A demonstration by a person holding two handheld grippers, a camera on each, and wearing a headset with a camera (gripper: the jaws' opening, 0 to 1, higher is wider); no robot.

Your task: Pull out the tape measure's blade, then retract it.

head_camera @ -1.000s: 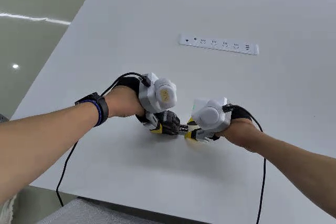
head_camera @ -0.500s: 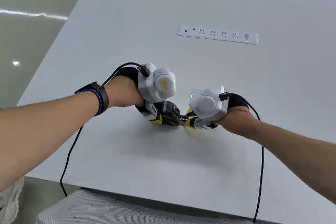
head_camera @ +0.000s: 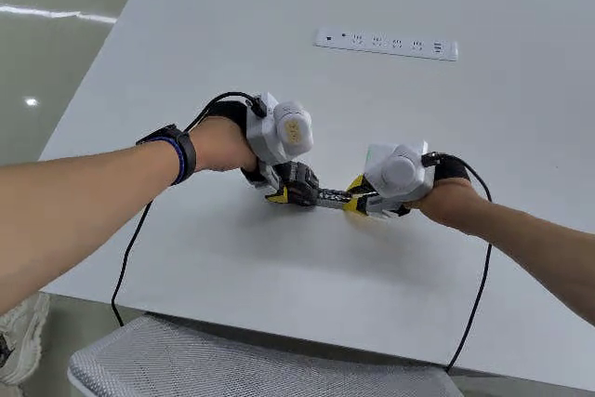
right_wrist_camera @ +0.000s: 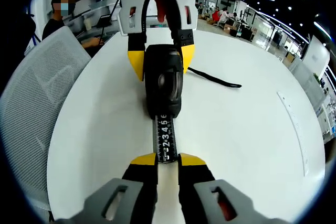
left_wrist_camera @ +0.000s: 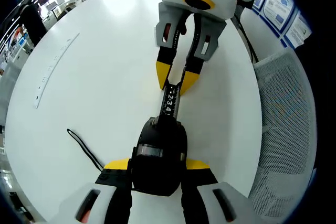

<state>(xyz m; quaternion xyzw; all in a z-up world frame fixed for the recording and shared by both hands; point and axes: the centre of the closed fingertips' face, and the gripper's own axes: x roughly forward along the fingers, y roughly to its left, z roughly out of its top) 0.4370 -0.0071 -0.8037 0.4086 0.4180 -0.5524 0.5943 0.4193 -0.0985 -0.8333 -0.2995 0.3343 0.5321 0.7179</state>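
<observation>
The black tape measure (head_camera: 299,183) rests on the white table, with my left gripper (head_camera: 284,191) shut on its body (left_wrist_camera: 157,156). A short length of dark blade (head_camera: 333,197) with white numbers runs out of it toward my right gripper (head_camera: 358,203), which is shut on the blade's end. In the right gripper view the blade (right_wrist_camera: 165,138) passes between my yellow-tipped fingers (right_wrist_camera: 143,160) and the case (right_wrist_camera: 163,87) lies just beyond. In the left gripper view the blade (left_wrist_camera: 170,101) leads to the right gripper (left_wrist_camera: 177,81) opposite.
A white power strip (head_camera: 387,45) lies farther back on the table (head_camera: 446,127). Black cables (head_camera: 130,248) trail from both grippers over the near edge. A grey mesh chair (head_camera: 232,367) sits below the near edge. A thin black strap (right_wrist_camera: 212,79) lies beside the case.
My right gripper has moved right, away from the left one, drawing a short stretch of blade out of the case. The left gripper holds the case in place.
</observation>
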